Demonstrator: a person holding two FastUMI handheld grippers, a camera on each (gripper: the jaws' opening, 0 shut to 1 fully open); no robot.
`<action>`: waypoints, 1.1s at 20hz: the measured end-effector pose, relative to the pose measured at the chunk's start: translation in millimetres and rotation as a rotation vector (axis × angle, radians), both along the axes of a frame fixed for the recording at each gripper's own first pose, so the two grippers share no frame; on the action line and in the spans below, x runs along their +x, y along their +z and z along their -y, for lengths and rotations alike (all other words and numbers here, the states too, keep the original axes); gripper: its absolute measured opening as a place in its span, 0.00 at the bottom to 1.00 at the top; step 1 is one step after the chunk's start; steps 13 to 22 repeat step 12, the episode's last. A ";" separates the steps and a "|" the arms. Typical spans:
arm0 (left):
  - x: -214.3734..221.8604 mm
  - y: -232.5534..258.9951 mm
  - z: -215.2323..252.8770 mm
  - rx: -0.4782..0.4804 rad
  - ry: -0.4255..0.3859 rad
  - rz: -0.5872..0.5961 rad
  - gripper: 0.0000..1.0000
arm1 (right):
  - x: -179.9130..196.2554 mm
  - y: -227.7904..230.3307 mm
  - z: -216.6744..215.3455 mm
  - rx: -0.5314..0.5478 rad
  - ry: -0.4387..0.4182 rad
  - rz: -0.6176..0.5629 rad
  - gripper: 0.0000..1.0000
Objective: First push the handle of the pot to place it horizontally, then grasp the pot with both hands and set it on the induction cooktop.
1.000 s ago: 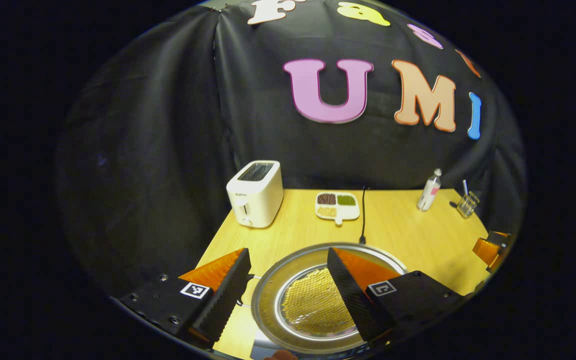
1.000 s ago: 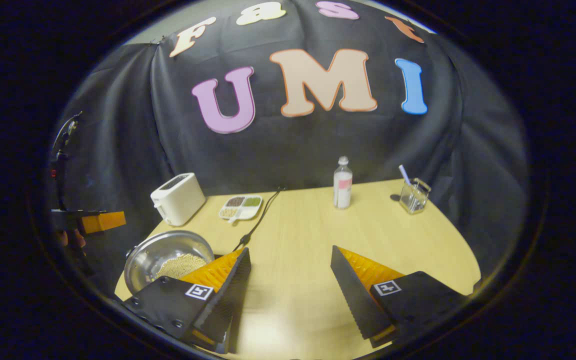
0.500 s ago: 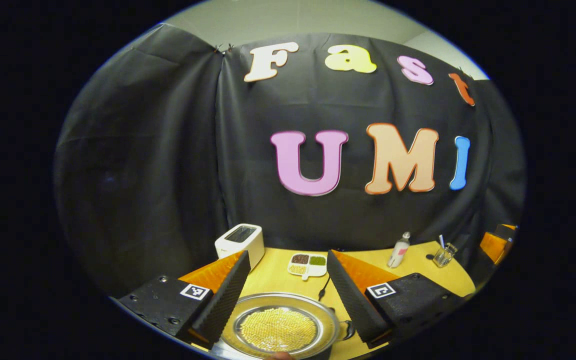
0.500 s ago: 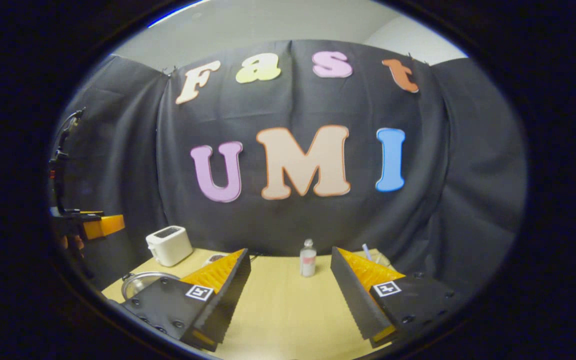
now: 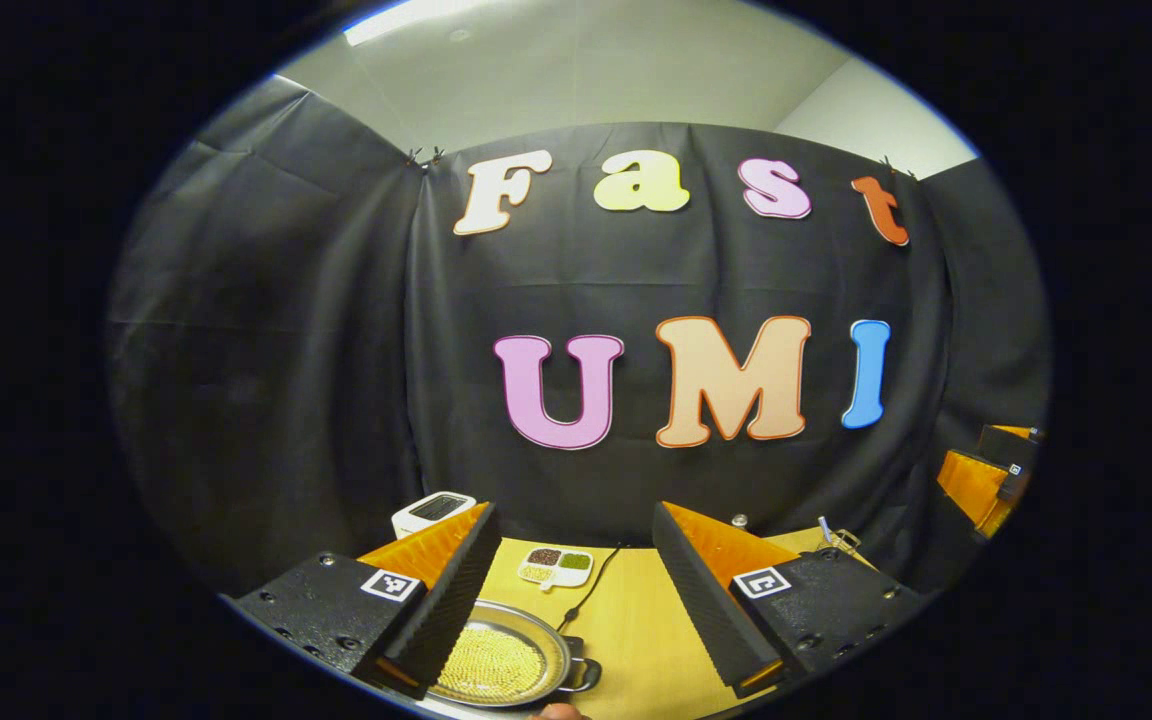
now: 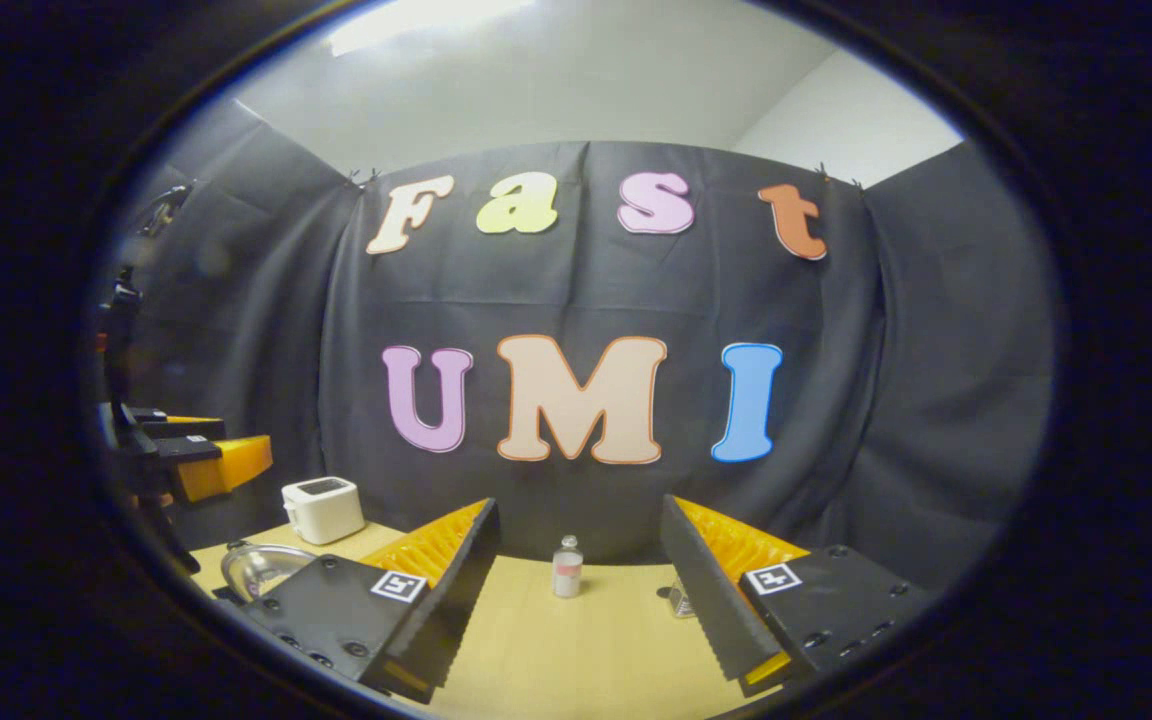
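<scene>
- Looking along the left gripper (image 5: 570, 560), we see its two fingers spread wide apart with nothing held between them.
- We find the pot (image 5: 504, 668) low in the left gripper view, beneath and just inside the left finger, which hides part of its rim; it sits on the wooden table (image 5: 636, 630) and holds small yellowish beads.
- We make out a small side handle (image 5: 581, 676) on the pot's right edge, and a dark cable (image 5: 591, 590) running from the pot toward the back wall.
- Behind the pot we see a divided dish (image 5: 555, 566) and a white toaster (image 5: 431, 510).
- We see the right gripper (image 6: 581, 560) with jaws also wide open and empty, above bare table.
- In the right gripper view the pot (image 6: 261, 568) lies far to the left, past the left finger, well apart from the gap between the fingers.
- Between those fingers a small bottle (image 6: 567, 566) stands upright near the wall.
</scene>
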State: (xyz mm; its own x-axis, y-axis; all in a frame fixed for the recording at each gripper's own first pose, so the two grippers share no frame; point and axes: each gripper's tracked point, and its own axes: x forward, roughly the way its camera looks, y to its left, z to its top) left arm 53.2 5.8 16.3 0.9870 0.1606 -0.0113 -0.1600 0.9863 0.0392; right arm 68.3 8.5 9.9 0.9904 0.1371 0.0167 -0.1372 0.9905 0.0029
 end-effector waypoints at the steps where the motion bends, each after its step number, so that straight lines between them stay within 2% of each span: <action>1: -4.0 -1.2 8.9 0.001 0.003 0.000 0.98 | -3.1 1.9 2.7 -0.006 0.008 0.008 0.99; 3: -10.4 -1.0 24.1 -0.002 -0.001 0.007 0.98 | -7.9 8.8 10.2 -0.010 0.022 0.022 0.99; 4: -13.1 1.1 30.5 -0.001 -0.002 0.017 0.98 | -9.5 12.6 14.3 -0.005 0.027 0.029 0.93; 12: -16.5 12.6 62.8 0.030 -0.019 0.050 0.97 | -11.9 19.2 35.2 0.029 0.024 0.046 0.94; 22: -16.5 12.6 62.8 0.030 -0.019 0.050 0.97 | -11.9 19.2 35.2 0.029 0.024 0.046 0.94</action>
